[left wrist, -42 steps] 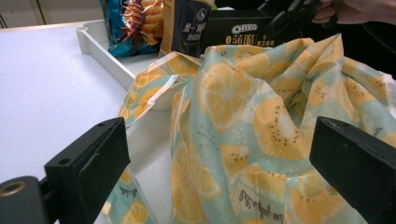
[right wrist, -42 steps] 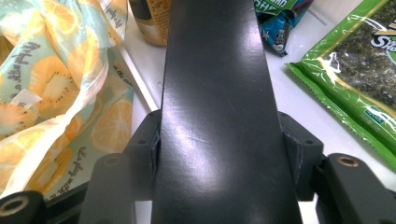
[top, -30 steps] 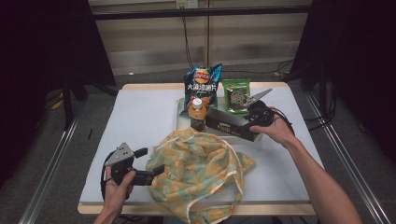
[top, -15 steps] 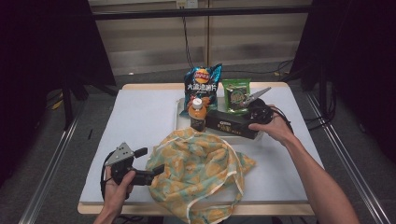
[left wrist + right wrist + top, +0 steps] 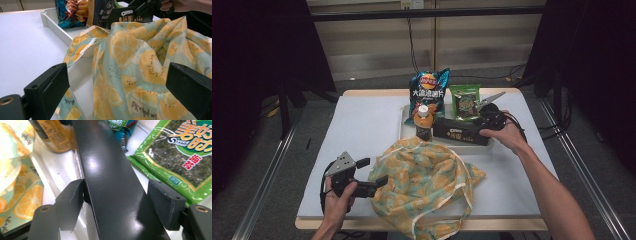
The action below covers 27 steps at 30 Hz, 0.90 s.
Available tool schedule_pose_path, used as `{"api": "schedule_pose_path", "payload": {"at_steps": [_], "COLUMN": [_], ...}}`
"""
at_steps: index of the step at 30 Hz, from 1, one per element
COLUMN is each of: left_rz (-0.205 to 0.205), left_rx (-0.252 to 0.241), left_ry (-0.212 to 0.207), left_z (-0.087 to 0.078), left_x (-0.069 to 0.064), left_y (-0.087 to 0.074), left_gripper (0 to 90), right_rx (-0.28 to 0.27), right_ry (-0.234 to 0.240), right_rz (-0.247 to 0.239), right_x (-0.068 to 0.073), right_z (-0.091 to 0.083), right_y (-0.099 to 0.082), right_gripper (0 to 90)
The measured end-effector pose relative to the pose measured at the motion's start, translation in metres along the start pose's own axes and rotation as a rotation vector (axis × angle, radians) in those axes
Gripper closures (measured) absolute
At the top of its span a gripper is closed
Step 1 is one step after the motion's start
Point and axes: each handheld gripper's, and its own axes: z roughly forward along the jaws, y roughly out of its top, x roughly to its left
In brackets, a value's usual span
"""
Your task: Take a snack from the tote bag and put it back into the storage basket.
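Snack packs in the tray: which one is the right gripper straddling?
The black Oreo box, lying flat at the tray's near edge. The blue chip bag and green seaweed pack stand behind it, clear of the right gripper.

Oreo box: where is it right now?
In the high view the Oreo box lies in the white tray, right of the bottle, between the right gripper jaws.
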Motion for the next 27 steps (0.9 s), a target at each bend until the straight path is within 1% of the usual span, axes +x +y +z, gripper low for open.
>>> {"api": "schedule_pose_path", "payload": {"at_steps": [1, 2, 4, 6, 8, 11, 13, 14, 16, 17, 18, 19, 20, 21, 22, 23, 24, 25, 26, 27], "left_rz": [0.002, 0.000, 0.002, 0.004, 0.003, 0.006, 0.003, 0.003, -0.001, 0.002, -0.001, 0.000, 0.002, 0.001, 0.001, 0.001, 0.003, 0.002, 0.002, -0.001], "left_rx": [0.002, 0.001, 0.003, 0.008, 0.009, 0.009, 0.006, 0.005, 0.002, 0.001, 0.000, 0.000, 0.002, 0.000, 0.000, 0.000, -0.002, -0.001, -0.005, -0.006], "left_ry": [-0.001, 0.001, -0.005, -0.002, -0.005, -0.011, -0.003, -0.007, -0.004, -0.007, 0.001, 0.001, 0.001, -0.004, -0.005, 0.002, -0.003, 0.003, -0.003, -0.001], "left_z": [0.000, 0.000, 0.001, 0.001, 0.002, 0.001, 0.000, 0.000, -0.001, -0.002, -0.003, -0.003, -0.004, -0.004, -0.005, -0.005, -0.006, -0.007, -0.007, -0.007], "left_x": [0.000, -0.001, -0.001, -0.002, -0.002, -0.002, -0.003, -0.002, -0.002, -0.001, -0.002, -0.002, -0.002, -0.002, -0.002, -0.003, -0.004, -0.004, -0.004, -0.004], "left_y": [0.000, 0.000, 0.000, 0.000, 0.000, 0.000, 0.000, -0.001, -0.001, -0.001, -0.001, -0.001, -0.002, -0.002, -0.002, -0.003, -0.003, -0.003, -0.003, -0.003], "left_gripper": [4.5, 4.5, 4.5, 4.5, 4.5, 4.5, 4.5, 4.5, 4.5, 4.5, 4.5, 4.5, 4.5, 4.5, 4.5, 4.5, 4.5, 4.5, 4.5, 4.5], "right_rx": [0.001, 0.006, 0.009, 0.002, 0.005, -0.004, -0.009, -0.014, -0.042, -0.054, -0.069, -0.088, -0.110, -0.122, -0.131, -0.136, -0.147, -0.158, -0.165, -0.166], "right_ry": [-0.006, -0.002, -0.003, 0.017, 0.012, 0.006, 0.000, -0.001, -0.006, -0.006, -0.010, -0.014, -0.017, -0.001, -0.009, -0.010, 0.009, 0.006, 0.011, 0.027], "right_rz": [0.001, 0.002, -0.004, -0.006, -0.009, -0.007, 0.020, 0.022, 0.037, 0.031, 0.026, 0.030, 0.032, 0.027, 0.029, 0.031, 0.030, 0.037, 0.041, 0.035], "right_x": [0.000, -0.001, 0.000, 0.000, 0.001, 0.001, 0.002, 0.002, 0.004, 0.006, 0.009, 0.012, 0.015, 0.017, 0.020, 0.022, 0.023, 0.025, 0.027, 0.029], "right_z": [0.001, 0.002, 0.003, 0.004, 0.004, 0.003, 0.001, 0.000, -0.003, -0.005, -0.007, -0.009, -0.011, -0.014, -0.016, -0.018, -0.021, -0.023, -0.024, -0.026], "right_y": [0.000, 0.000, -0.001, -0.001, 0.000, 0.000, 0.000, 0.000, 0.001, 0.002, 0.003, 0.004, 0.004, 0.004, 0.004, 0.002, -0.001, -0.004, -0.007, -0.011], "right_gripper": [30.0, 32.3, 32.5, 33.6, 33.4, 30.0, 23.9, 23.2, 20.9, 20.9, 21.4, 24.2, 31.4, 38.0, 39.8, 49.7, 56.9, 61.2, 70.4, 75.6]}}
